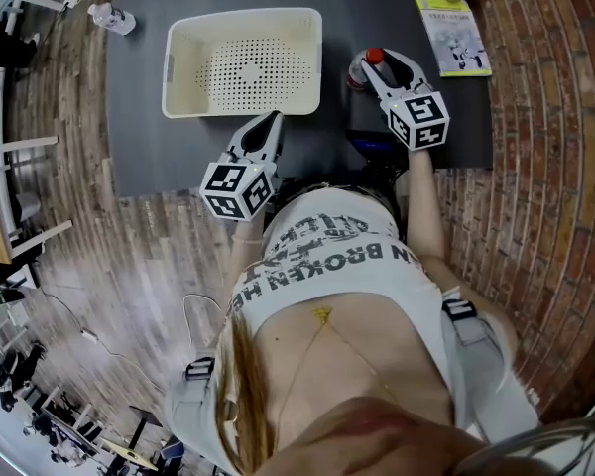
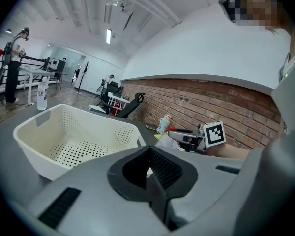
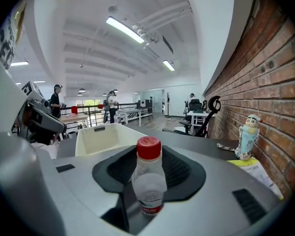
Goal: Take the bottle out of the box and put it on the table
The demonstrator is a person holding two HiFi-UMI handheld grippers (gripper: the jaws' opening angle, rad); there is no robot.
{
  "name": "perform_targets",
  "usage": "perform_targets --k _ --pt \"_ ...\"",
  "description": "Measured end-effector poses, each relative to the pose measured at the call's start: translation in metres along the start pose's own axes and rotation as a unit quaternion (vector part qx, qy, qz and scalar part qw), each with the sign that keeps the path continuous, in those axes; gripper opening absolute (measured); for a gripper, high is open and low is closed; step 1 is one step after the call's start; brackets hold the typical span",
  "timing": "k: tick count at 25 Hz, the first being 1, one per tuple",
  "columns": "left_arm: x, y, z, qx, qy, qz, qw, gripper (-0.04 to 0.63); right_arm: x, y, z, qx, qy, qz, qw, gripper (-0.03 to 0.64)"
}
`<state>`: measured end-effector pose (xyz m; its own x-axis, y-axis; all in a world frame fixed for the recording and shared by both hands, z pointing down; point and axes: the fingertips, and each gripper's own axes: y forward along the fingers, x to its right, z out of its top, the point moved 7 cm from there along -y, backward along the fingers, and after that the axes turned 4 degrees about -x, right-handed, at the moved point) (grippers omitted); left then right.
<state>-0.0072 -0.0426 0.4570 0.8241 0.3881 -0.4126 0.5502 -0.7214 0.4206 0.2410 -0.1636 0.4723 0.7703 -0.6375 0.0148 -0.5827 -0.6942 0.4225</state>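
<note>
1. The bottle (image 3: 148, 181) is out of the box (image 1: 178, 62). It's clamped in the right gripper (image 1: 377, 72), jaws closed in narrow around its lower body, with the red cap sticking up above them.
2. The box is seen to be empty. It sits toward the far edge of the table (image 1: 139, 147), left of centre, and the held bottle is just off the box's right side.
3. The bottle's long axis is upright, straight up between the jaws and not tilted as far as can be made out. That's the relation that matters here, since the table lies directly under the bottle's base and no sideways travel looks needed.
4. Whether the base is touching the table or hanging just above it can't be told from any view.
5. The left gripper (image 1: 268, 125) is shut with nothing between its jaws. It's parked near the front edge, below the box's near right corner, so the right one is clearly nearer the job.
6. Best guess at the stage: nearly done — only the set-down and release are left.
7. Also spotted are a booklet (image 1: 453, 36) and a small figurine (image 3: 248, 136) at the far right corner, well clear of the bottle, and a second bottle (image 1: 112, 18) by the far left corner.
</note>
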Motion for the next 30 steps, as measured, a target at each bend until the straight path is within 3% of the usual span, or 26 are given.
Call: perform_targets --k 30 --pt "0.0047 0.0008 -0.0070 -0.003 -0.001 -0.005 1.0000 0.005 0.0012 -0.0007 -0.0036 0.006 0.019 0.007 1.000 0.149"
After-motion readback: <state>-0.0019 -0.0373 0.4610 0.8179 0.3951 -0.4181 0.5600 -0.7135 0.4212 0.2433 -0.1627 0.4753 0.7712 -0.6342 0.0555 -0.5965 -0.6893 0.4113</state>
